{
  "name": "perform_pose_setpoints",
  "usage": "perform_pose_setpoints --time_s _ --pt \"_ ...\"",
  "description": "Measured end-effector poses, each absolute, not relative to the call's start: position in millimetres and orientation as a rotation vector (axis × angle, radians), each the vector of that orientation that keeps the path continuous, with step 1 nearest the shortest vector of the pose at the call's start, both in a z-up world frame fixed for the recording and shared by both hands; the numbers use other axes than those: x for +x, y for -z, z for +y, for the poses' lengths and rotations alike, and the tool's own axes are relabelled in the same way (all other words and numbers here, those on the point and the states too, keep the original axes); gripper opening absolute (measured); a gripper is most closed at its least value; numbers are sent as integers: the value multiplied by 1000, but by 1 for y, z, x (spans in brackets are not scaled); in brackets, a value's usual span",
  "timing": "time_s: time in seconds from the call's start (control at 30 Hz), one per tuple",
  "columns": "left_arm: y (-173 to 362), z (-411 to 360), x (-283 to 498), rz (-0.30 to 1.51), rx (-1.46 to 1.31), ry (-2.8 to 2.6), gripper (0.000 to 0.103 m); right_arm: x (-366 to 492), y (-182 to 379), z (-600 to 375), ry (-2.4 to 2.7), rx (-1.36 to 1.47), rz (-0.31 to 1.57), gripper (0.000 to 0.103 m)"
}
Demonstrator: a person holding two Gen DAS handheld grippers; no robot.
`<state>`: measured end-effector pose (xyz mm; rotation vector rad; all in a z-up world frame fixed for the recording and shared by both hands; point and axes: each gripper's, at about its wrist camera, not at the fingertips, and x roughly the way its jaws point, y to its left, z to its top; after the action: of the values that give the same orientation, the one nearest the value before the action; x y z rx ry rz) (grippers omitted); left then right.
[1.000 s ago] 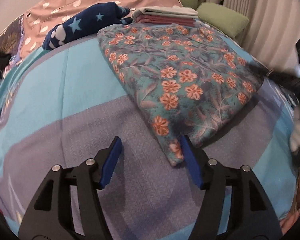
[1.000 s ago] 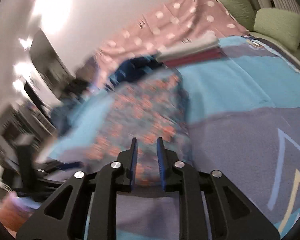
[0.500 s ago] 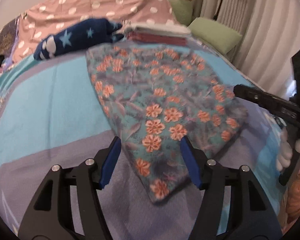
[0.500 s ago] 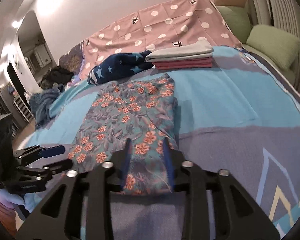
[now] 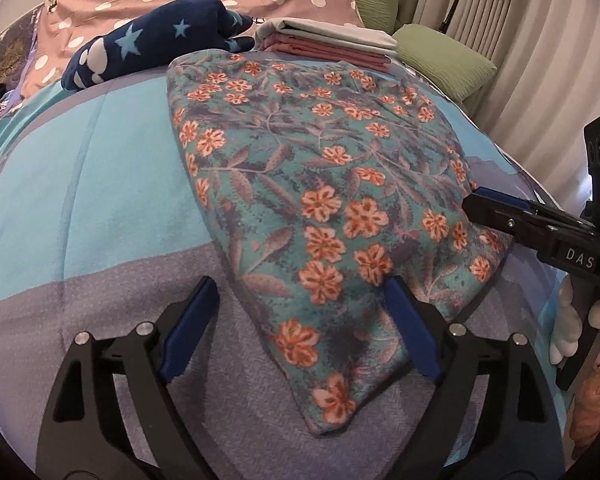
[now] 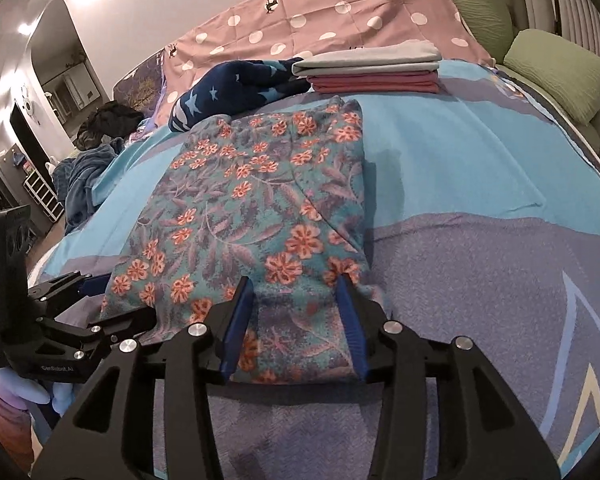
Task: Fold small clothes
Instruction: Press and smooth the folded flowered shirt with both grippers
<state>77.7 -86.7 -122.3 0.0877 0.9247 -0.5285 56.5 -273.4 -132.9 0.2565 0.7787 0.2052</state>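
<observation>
**Ana:** Left wrist view first. Where is the flowery cloth [image 5: 320, 184]?

**Ben:** It lies flat on the blue bed cover [image 5: 80, 184], already folded to a long shape. Behind the cloth sits a neat stack of folded clothes [image 5: 332, 42], and a dark star blanket [image 5: 152, 44] is next to that stack.

**Ana:** What is the left gripper [image 5: 300, 324] doing?

**Ben:** Its jaws have just been opening and now stand very wide. The near corner of the cloth is between them, but they do not pinch it.

**Ana:** And the right gripper [image 6: 296, 320]?

**Ben:** Its jaws have just been opening too, about halfway. They sit over the cloth's near edge, on its other corner, and hold nothing.

**Ana:** So what makes the next fold good?

**Ben:** I think both should grab their near corners at the same time, take every layer, then lift evenly and lay the near edge onto the far edge. If one side lags, the fold may go crooked.
</observation>
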Motion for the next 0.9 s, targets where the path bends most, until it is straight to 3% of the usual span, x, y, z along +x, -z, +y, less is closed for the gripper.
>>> perform_pose_setpoints --time_s 0.33,0.73,0.77,0.8,0.9 --pt "120 -84 78 923 67 538 88 61 98 -299 -149 268 728 50" --pt "104 -62 110 915 -75 546 88 94 107 -311 -193 239 822 52" --pt "106 -61 116 930 -95 555 87 98 110 -310 -208 241 838 53" --pt "108 -60 119 941 -108 561 87 102 114 -309 -229 244 861 64" --pt "117 -63 125 960 -104 572 87 112 129 -305 -272 228 922 66"
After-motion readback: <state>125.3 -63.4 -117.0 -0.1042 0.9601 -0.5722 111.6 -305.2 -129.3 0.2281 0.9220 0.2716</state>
